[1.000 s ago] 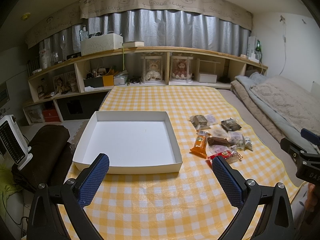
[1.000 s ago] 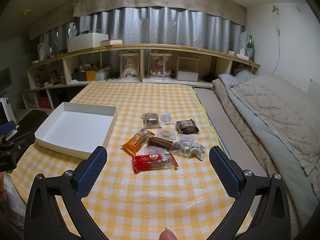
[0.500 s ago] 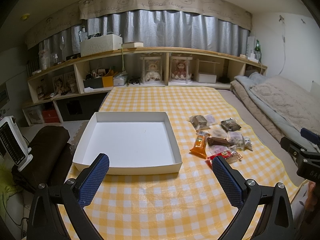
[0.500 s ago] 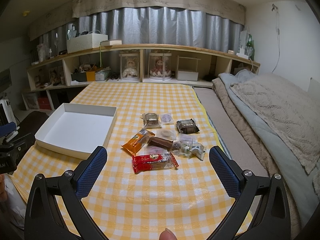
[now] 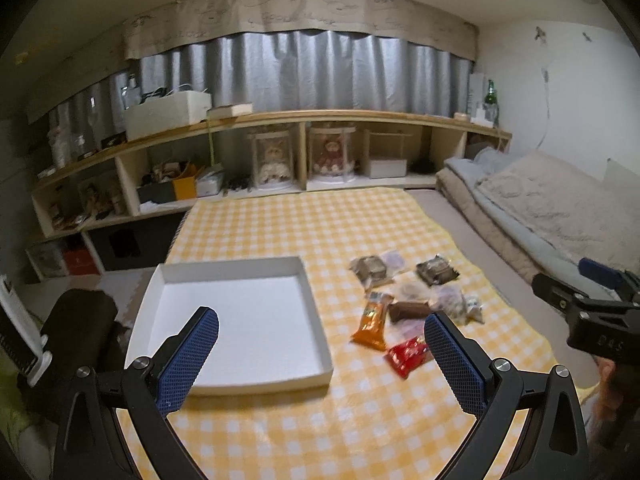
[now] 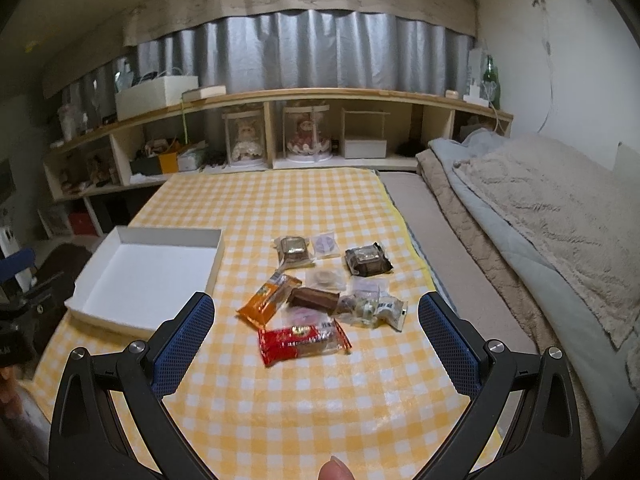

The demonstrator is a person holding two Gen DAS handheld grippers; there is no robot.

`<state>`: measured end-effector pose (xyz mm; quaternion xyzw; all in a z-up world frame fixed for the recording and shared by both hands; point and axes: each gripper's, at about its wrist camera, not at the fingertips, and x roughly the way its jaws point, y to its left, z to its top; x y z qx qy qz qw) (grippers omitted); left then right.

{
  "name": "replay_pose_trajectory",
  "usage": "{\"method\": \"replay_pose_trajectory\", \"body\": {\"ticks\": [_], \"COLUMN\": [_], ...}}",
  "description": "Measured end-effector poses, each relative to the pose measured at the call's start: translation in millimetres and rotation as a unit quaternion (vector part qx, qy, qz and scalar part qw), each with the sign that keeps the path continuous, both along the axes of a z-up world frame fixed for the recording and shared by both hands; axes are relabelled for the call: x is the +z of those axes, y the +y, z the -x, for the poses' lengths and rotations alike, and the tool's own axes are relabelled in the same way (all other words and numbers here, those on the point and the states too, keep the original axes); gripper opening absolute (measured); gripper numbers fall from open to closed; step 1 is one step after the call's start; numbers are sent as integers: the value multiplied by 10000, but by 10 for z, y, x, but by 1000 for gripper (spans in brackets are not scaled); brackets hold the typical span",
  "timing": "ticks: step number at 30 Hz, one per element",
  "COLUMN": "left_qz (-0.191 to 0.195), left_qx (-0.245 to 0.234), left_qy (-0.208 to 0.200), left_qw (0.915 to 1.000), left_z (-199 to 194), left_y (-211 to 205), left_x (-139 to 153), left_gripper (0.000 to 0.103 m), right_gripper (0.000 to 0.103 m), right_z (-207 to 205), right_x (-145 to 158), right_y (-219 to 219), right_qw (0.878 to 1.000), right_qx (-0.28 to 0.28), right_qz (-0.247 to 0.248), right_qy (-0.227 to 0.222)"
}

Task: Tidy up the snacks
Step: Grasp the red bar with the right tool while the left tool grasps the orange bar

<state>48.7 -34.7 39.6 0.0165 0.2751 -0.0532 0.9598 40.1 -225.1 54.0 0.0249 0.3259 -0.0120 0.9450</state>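
Snacks in a loose cluster on the yellow-and-white checked cloth (image 6: 320, 200), and I've got them right between my right-hand fingers. Nearest me is the red rectangular wrapper (image 6: 303, 339), lying flat; just beyond it the orange foil packet (image 6: 269, 299), angled, with the brown chocolate-coloured bar (image 6: 314, 299) touching its right side. Clear crinkly packets (image 6: 374, 306) sit to the right of that bar. Further back, a dark square wrapped cake (image 6: 368, 260) and a silvery-brown wrapped one (image 6: 294, 250), a small pale round-printed sachet (image 6: 326, 245) between them.

To the left of the pile, apart from it, is the shallow white cardboard box (image 6: 218, 258), and I see nothing in it, only bare white floor. From the left camera that box (image 5: 316, 320) fills the middle, with the snacks to its right.

My right gripper (image 6: 316, 346) is spread wide, holding nothing, hovering above the cloth. My left gripper (image 5: 320, 360) is equally wide apart and holds nothing, over the box's near edge.

Behind runs a long wooden shelf (image 6: 280, 98).
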Motion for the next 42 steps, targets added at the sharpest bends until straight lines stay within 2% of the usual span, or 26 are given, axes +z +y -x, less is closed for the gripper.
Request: {"method": "replay_pose_trajectory", "body": {"ticks": [5,9,14,17,23,27,30,34,37,38,42], "left_qz": [79,88,1,-106,-200,158,143,57,-55,-115,-409], "left_qx": [-158,-283,-400,-429,-500,-603,-640,-770,-844,-868,-857], "left_qy": [119,257,536,722,1080,1421,1530,1714,1887,1953,2189], "left_qw": [9998,9992,9978,9964,9927,9879,9861,9822,9784,9768,9711], "left_z": [-411,-864,-1454,-1771,-2340,-2723,-2946,-3172,-3314,-3349,-3522], "left_y": [-28,-99,-208,-266,-379,-359,-357,-453,-557,-592,-735], "left_x": [110,161,85,-25,-252,-437,-565,-745,-867,-903,-1062], "left_gripper": [103,103,103,103,103,103,103,103,103,103,103], "right_gripper": [103,103,103,103,103,103,103,103,100,94,86], "right_z": [-283,-515,-799,-991,-1290,-1350,-1360,-1344,-1366,-1377,-1438], "right_x": [95,59,-148,-380,-1068,-1602,-1915,-2187,-2298,-2322,-2396], "right_y": [-111,-192,-278,-342,-378,-295,-209,-166,-138,-112,-1], "right_qw": [9997,9986,9942,9862,9535,9183,8971,8741,8678,8689,8739], "right_qx": [-180,-407,-665,-864,-1208,-1351,-1594,-2050,-2258,-2265,-2180], "right_qz": [-134,-270,-533,-826,-1497,-2074,-2243,-2625,-2814,-2826,-2823], "right_qy": [32,182,662,1142,2319,3090,3457,3535,3417,3376,3301]}}
